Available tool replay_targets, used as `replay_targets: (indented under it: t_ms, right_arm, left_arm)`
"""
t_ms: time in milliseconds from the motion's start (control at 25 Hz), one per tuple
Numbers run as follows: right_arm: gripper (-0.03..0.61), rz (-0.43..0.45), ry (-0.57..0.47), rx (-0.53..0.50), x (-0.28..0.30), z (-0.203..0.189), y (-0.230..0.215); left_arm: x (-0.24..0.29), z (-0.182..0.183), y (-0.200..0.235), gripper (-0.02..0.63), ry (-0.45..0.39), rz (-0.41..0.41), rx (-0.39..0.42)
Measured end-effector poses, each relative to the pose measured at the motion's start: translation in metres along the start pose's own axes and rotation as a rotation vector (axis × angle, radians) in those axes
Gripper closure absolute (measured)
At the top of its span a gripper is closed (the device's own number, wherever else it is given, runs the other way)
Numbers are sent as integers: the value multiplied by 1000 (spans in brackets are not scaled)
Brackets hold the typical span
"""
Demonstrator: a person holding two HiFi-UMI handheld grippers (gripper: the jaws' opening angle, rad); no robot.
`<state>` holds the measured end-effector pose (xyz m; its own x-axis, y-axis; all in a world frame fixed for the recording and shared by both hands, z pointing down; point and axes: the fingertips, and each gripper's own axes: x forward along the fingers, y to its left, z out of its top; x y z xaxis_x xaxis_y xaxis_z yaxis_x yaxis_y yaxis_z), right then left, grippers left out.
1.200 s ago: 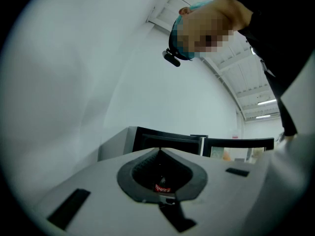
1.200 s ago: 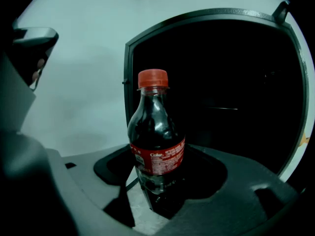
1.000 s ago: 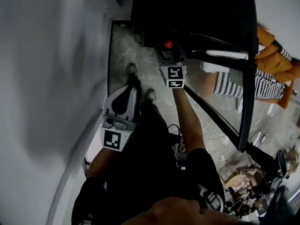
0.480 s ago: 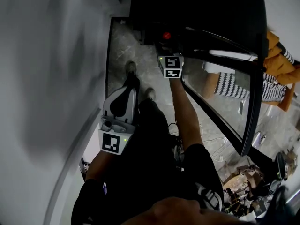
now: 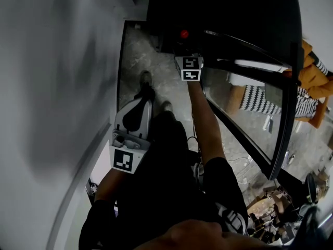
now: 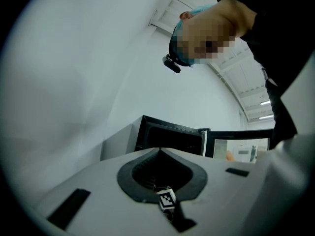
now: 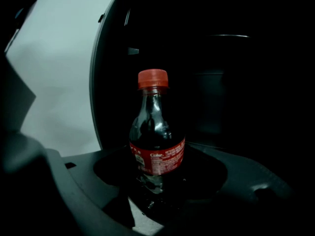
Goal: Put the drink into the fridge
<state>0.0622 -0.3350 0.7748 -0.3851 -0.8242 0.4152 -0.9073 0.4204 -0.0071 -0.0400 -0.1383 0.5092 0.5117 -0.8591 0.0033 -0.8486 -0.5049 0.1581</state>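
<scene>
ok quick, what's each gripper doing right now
Left gripper: shut, nothing in it.
Right gripper: shut on the bottle.

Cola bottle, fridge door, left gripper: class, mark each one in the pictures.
cola bottle (image 7: 157, 159): right gripper view, on its red label.
fridge door (image 5: 250, 124): head view, on its glass pane.
left gripper (image 6: 159, 150): left gripper view, where its shut jaws meet.
</scene>
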Motion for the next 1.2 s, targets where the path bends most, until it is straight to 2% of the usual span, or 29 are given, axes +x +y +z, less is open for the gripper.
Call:
replay_targets:
  t_ms: [240, 640, 1200]
  right_arm:
    - [284, 3, -6, -11, 17, -3, -4]
    - [284, 33, -26, 27, 35, -2, -4]
    - [284, -7, -30, 45, 52, -4, -18]
  left_arm:
    - [3, -7, 7, 609, -4, 7, 8]
    - [7, -19, 12, 609, -1, 18, 2]
    - [17, -28, 16, 609, 12, 6, -3]
